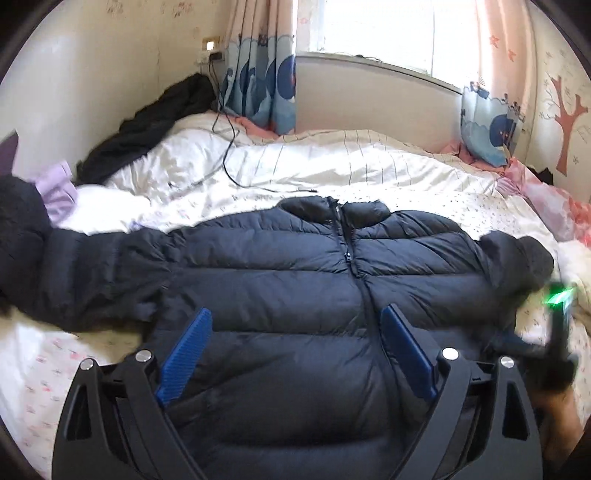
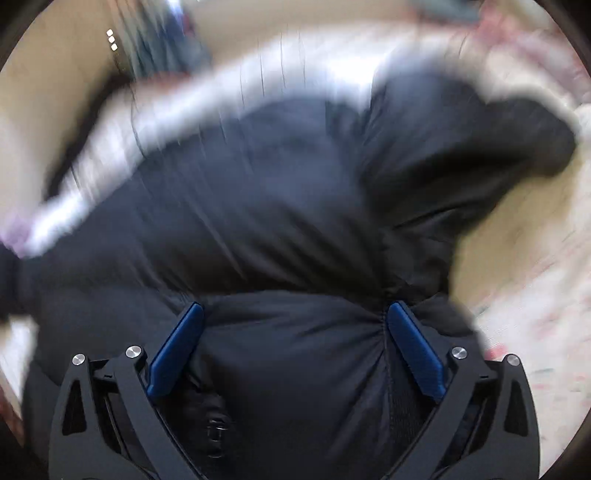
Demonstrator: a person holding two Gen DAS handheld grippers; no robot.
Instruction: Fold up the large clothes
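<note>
A bed under a rumpled white quilt fills the room below the window. On the bed lies a dark puffer jacket, front up and zipped, collar toward the window, one sleeve stretched straight out to the left and the other bunched at the right. A black garment is heaped on the bed's far left corner against the wall, with a lilac cloth nearer. A black cable trails across the quilt beyond the jacket's collar. The left gripper hovers over the jacket's lower front, blue pads spread wide, nothing pinched. The right gripper stands equally wide over the jacket's puffed fabric, in a blurred view.
</note>
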